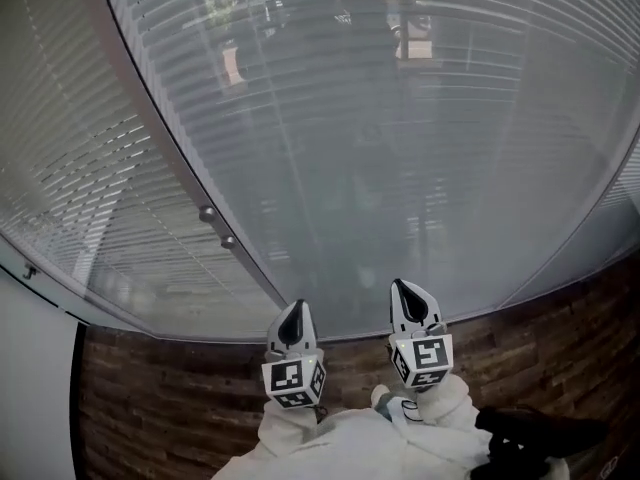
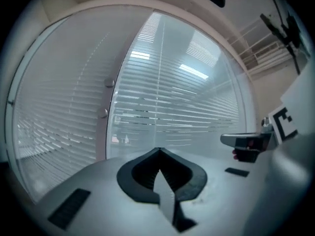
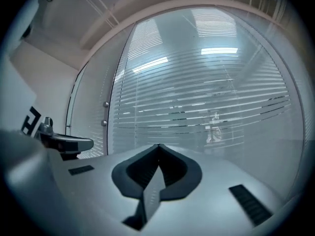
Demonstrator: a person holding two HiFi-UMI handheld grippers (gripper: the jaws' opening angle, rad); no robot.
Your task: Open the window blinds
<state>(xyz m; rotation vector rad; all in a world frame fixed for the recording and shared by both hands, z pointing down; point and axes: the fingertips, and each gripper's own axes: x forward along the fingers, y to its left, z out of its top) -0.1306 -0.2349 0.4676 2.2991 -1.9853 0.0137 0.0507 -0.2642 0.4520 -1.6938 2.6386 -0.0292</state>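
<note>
Head view, looking steeply down. My left gripper (image 1: 292,324) and right gripper (image 1: 408,304) are held side by side, both levelled at the window blinds (image 1: 400,148). The blinds hang just ahead of the tips, behind a glass pane, with their horizontal slats lowered over the whole pane.

Left gripper view: my 2 fingers (image 2: 166,196) are pressed together to a single point, nothing between them. The blinds (image 2: 172,107) fill the field beyond, and my other gripper shows at the right edge.

Right gripper view: the fingers (image 3: 149,193) likewise meet edge to edge and grip nothing. The slats (image 3: 206,97) lie ahead, a few of them showing thin dark gaps.

A vertical frame post (image 1: 180,168) divides this pane from a second blind-covered pane at the left. The post carries 2 round knobs (image 1: 207,212), one above the other. Wooden flooring (image 1: 180,408) lies below the glass, and my white sleeves (image 1: 330,450) occupy the bottom edge.
</note>
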